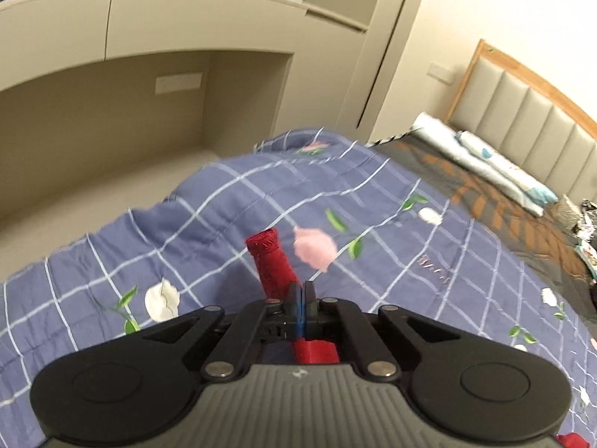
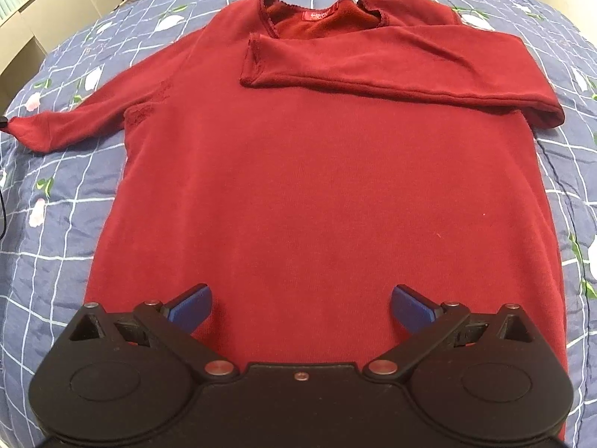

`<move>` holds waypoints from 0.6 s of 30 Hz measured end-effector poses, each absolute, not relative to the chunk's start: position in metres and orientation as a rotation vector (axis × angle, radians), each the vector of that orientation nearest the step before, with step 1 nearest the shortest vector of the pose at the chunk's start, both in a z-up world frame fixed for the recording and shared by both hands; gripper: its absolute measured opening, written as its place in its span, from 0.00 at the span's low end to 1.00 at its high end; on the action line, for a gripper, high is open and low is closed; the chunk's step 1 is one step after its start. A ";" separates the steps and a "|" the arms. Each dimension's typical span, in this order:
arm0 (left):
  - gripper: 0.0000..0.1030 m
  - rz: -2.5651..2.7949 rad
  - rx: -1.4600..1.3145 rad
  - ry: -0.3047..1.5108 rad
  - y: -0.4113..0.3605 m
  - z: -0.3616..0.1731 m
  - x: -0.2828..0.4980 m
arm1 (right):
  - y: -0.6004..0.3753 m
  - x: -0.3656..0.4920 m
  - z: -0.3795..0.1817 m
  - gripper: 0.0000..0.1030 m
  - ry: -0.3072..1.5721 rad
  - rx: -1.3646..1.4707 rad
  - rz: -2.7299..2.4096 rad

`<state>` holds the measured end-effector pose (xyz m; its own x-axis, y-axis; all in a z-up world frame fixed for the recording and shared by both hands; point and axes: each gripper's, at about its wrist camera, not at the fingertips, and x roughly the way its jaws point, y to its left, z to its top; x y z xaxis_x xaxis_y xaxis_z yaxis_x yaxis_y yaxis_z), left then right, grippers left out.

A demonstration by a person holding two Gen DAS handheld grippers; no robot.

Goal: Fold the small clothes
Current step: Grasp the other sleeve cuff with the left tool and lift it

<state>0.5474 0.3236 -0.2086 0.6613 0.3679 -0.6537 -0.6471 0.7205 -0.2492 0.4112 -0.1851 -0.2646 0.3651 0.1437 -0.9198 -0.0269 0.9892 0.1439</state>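
The bed (image 2: 44, 224) carries a blue checked floral quilt (image 1: 391, 224) that fills most of both views. In the left wrist view the quilt's edge runs from lower left to centre top, with a beige recessed cabinet (image 1: 149, 74) beyond it; a padded headboard (image 1: 522, 112) and a rolled pale blanket (image 1: 485, 164) occupy the upper right.

The red sweater (image 2: 291, 186) lies flat on the quilt, centred in the right wrist view, neckline toward the top. One sleeve (image 2: 391, 71) is folded across the chest at upper right. The other sleeve (image 2: 67, 127) extends to the left edge of the frame, with open quilt around it.

The right tongs (image 2: 300, 308) are spread wide over the lower body of the sweater, holding nothing.

The left tongs (image 1: 301, 295) are pressed together, pinching the sleeve cuff (image 1: 274, 265), which stands up above the quilt at frame centre. A dark item (image 1: 589, 231) lies at the right edge, well apart.
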 end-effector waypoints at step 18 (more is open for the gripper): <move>0.00 0.143 -0.213 0.412 0.157 -0.082 0.549 | -0.214 0.407 -0.223 0.99 1.090 0.136 0.078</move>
<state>0.5485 0.1572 -0.0820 0.9068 0.0948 -0.4108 -0.1808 0.9677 -0.1758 0.4073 -0.2141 -0.2227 0.4611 0.1299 -0.8778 0.0038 0.9889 0.1484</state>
